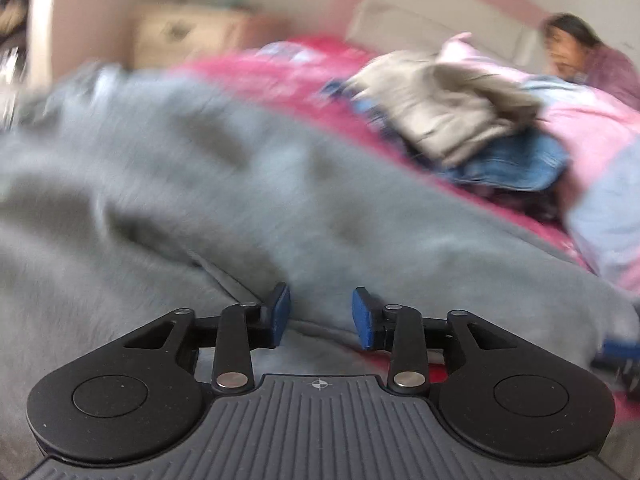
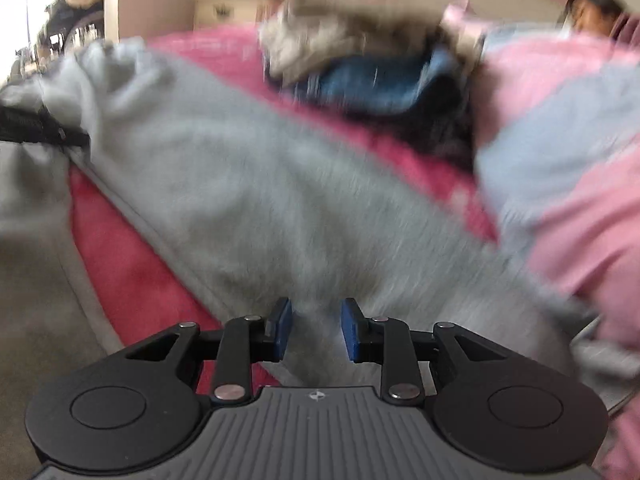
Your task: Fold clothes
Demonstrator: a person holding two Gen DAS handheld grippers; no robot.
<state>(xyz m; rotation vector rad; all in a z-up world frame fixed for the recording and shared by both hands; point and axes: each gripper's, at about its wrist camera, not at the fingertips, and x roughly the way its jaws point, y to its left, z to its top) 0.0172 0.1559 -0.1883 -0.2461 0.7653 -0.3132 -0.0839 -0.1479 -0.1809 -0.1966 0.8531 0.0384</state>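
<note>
Watching for a lost fold first. Both grippers stand part open over the grey sweatshirt, and as far as I can see through the blur neither pad is pressing on cloth. If I draw either hand away carelessly, a blue fingertip could snag the fleece and drag the laid panel back out of line. The fabric looks thick and soft, so I judge it will spring or slump where it is not flattened.

Second risk: the pile of clothes, tan on top of blue denim, sits near the sweatshirt's far edge on the bed. A wide sweep could knock it over or pull a piece into my fold. The pink and pale-blue quilt crowds the right side as well, close against the grey cloth there.

Third: both views are smeared, so I cannot place edges or seams with any confidence.

Position. Left gripper: jaws apart by a moderate gap, grey cloth lying between and beyond them, nothing clamped that I can make out. Right gripper: the same, a narrow-to-middling gap with grey fleece showing in it, apparently loose. The sweatshirt lies spread across the red bedcover, directly under and ahead of both grippers, running diagonally toward the bed's far left.
</note>
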